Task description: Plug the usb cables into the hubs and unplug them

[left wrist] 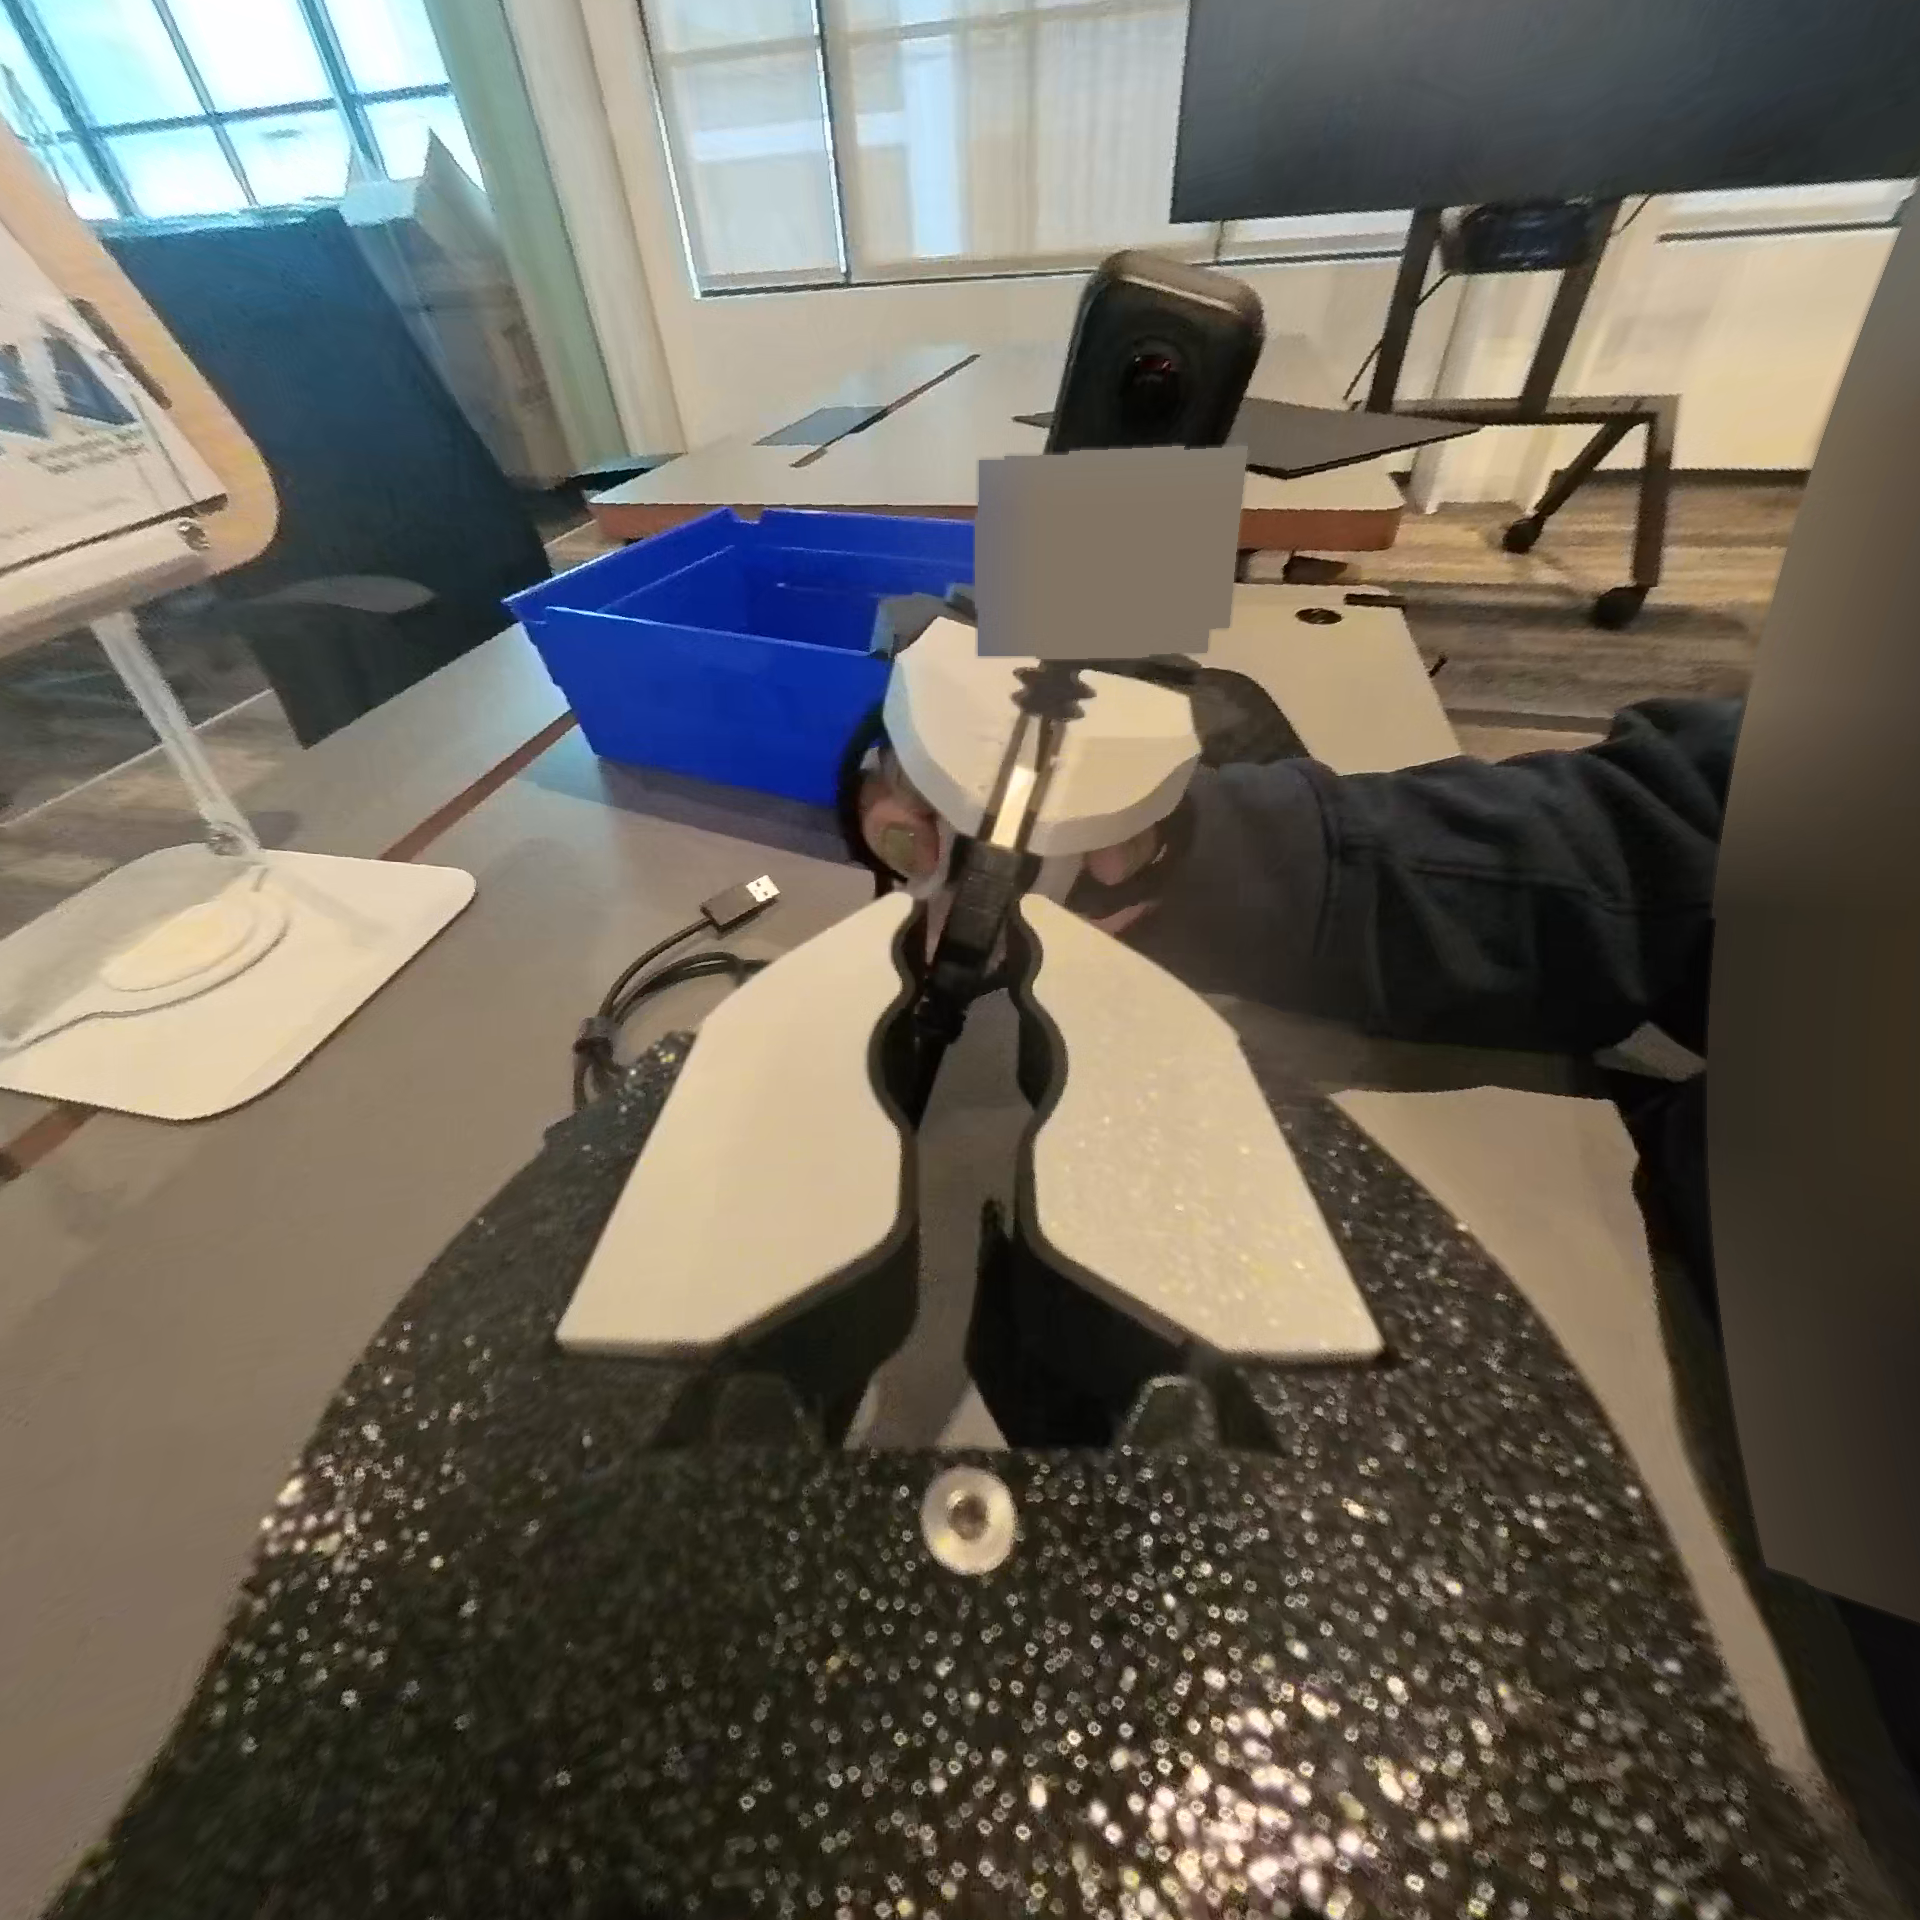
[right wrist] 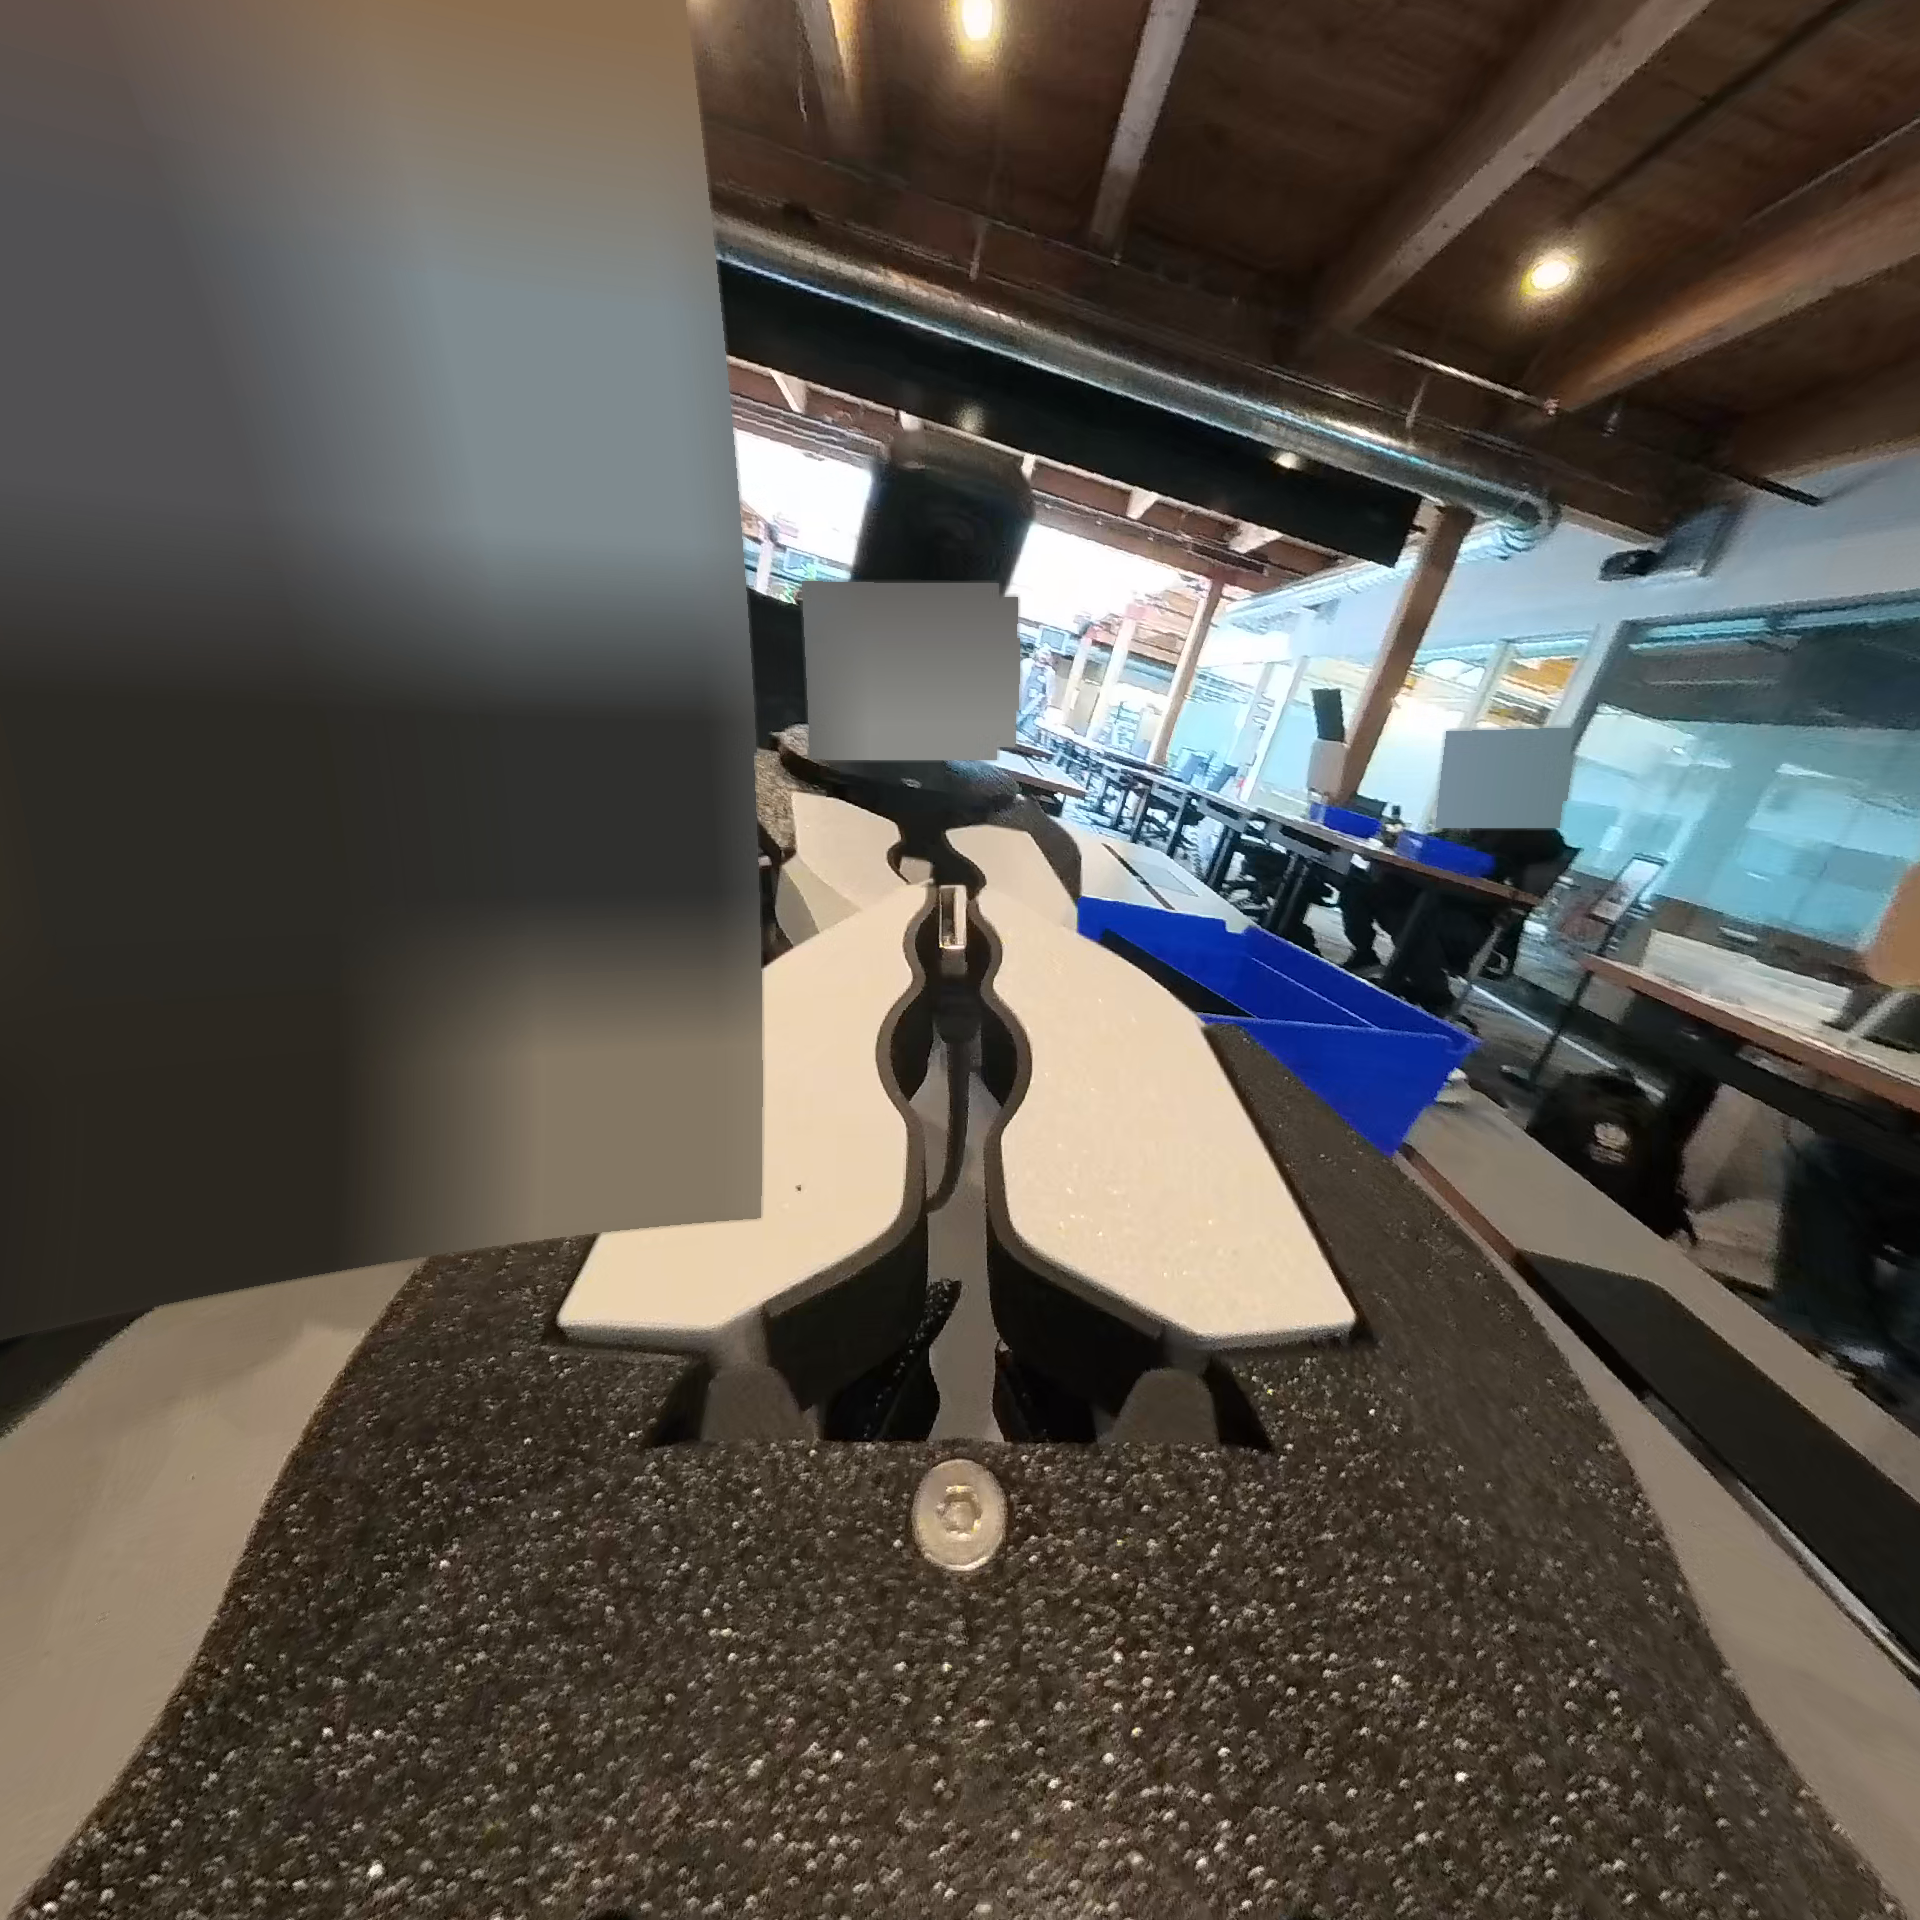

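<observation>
My left gripper (left wrist: 966,912) is shut on a black USB hub (left wrist: 961,971) and holds it above the table. My right gripper (left wrist: 1023,795) faces it from the far side, shut on a USB cable plug (left wrist: 1013,810) whose silver tip meets the hub's end; how deep it sits I cannot tell. In the right wrist view my right gripper (right wrist: 951,902) clamps the silver plug (right wrist: 950,927), and its cable runs back between the fingers. A second USB plug (left wrist: 764,888) lies loose on the table with its coiled black cable (left wrist: 644,987).
A blue bin (left wrist: 727,665) stands on the grey table (left wrist: 208,1299) behind the grippers and also shows in the right wrist view (right wrist: 1299,997). A white stand base (left wrist: 229,966) is at the left. A person's dark sleeve (left wrist: 1455,883) reaches in from the right.
</observation>
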### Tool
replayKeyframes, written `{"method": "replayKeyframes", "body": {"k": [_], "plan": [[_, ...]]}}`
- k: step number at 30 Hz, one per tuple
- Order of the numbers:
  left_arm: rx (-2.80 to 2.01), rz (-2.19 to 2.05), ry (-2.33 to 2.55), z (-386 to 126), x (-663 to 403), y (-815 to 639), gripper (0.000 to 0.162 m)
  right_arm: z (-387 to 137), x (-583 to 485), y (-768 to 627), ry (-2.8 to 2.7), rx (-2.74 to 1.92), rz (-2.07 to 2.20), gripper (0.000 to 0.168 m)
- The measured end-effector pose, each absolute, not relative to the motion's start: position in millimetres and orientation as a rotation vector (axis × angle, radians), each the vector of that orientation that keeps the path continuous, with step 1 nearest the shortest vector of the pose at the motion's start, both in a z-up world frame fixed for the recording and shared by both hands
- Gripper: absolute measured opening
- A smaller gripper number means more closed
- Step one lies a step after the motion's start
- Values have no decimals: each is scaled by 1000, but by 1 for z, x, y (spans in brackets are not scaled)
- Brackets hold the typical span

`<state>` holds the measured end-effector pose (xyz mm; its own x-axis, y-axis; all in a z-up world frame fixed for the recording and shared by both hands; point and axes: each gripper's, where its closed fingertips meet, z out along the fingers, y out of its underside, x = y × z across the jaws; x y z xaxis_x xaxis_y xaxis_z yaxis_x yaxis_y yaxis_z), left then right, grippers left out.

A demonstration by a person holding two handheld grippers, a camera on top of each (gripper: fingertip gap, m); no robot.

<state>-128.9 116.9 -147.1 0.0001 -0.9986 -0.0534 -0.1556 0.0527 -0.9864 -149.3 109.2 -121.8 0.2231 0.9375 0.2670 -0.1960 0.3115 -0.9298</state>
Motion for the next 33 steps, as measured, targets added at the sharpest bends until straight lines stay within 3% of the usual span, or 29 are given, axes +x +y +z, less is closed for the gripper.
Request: {"method": "replayKeyframes", "body": {"k": [7, 11, 17, 19, 21, 26, 33], "plan": [[-1187, -1007, 1386, -147, -130, 116, 9, -120, -147, 113, -986, -928, 951, 7], [-1208, -901, 1356, -150, -140, 131, 8, -113, -124, 136, -843, -973, 782, 23], [-1428, -580, 1344, -176, -165, 172, 9, -144, -82, 189, -687, -1341, 562, 30], [-1494, -476, 1359, -189, -171, 183, 9, -170, -80, 201, -721, -1523, 476, 21], [-1543, -384, 1361, -200, -178, 193, 9, -196, -86, 207, -784, -1685, 400, 2], [-1602, -190, 1328, -214, -196, 211, 9, -251, -125, 216, -1040, -1982, 328, 0], [-1655, -163, 1275, -222, -210, 221, 9, -284, -155, 239, -1199, -2175, 292, 0]]}}
